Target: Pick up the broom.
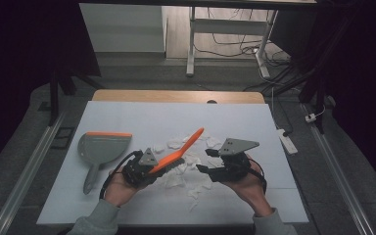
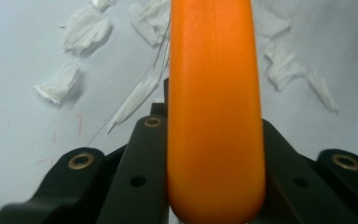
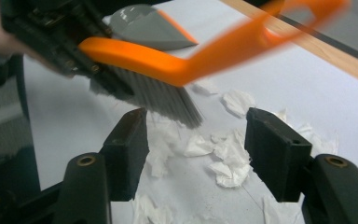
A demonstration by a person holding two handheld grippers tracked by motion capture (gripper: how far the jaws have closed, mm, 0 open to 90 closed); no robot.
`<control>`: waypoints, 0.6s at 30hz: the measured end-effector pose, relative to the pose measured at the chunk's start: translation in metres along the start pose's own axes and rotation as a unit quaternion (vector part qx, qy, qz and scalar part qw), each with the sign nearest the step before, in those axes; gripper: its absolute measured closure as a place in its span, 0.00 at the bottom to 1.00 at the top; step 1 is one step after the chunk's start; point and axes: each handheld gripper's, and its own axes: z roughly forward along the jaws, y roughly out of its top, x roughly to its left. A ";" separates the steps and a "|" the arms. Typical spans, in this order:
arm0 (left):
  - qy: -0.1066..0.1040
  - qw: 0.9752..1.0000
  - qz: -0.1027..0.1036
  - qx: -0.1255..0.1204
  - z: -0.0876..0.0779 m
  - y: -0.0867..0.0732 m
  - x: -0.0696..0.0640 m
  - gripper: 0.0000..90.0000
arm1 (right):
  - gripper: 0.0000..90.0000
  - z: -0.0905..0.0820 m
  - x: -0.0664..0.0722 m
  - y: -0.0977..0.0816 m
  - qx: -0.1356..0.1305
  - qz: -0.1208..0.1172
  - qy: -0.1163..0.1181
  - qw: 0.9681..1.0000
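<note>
Pale blue-grey sheet covering table point(image 1: 127, 117), light wood table edge point(image 1: 176, 96) showing at far side w/ small dark notch in mid. Grey carpeted floor around. White-legged desk frame point(image 1: 192, 44) in bkgd, black cables tangled beneath. White power strip point(image 1: 287, 139) on floor just right of table. Metal floor rails point(image 1: 27, 171) along both sides.

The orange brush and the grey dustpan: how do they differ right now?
The orange brush is lifted off the table, clamped in the left gripper, handle tilted upward; the grey dustpan lies flat on the white sheet, untouched. The brush hangs over the torn paper scraps; the dustpan sits off to the left of them. The brush is all orange with grey bristles; the dustpan is grey with an orange lip. Both share those two colours.
</note>
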 end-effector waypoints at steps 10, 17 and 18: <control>-0.022 0.998 0.045 0.035 0.015 0.009 -0.018 0.89 | 0.42 0.006 0.016 0.007 0.029 -0.060 0.002 0.998; -0.025 0.995 0.080 0.054 0.023 0.013 -0.033 0.89 | 0.40 0.016 0.023 0.006 0.068 -0.097 0.008 0.993; -0.025 0.995 0.080 0.054 0.023 0.013 -0.033 0.89 | 0.40 0.018 0.025 0.005 0.077 -0.102 0.008 0.992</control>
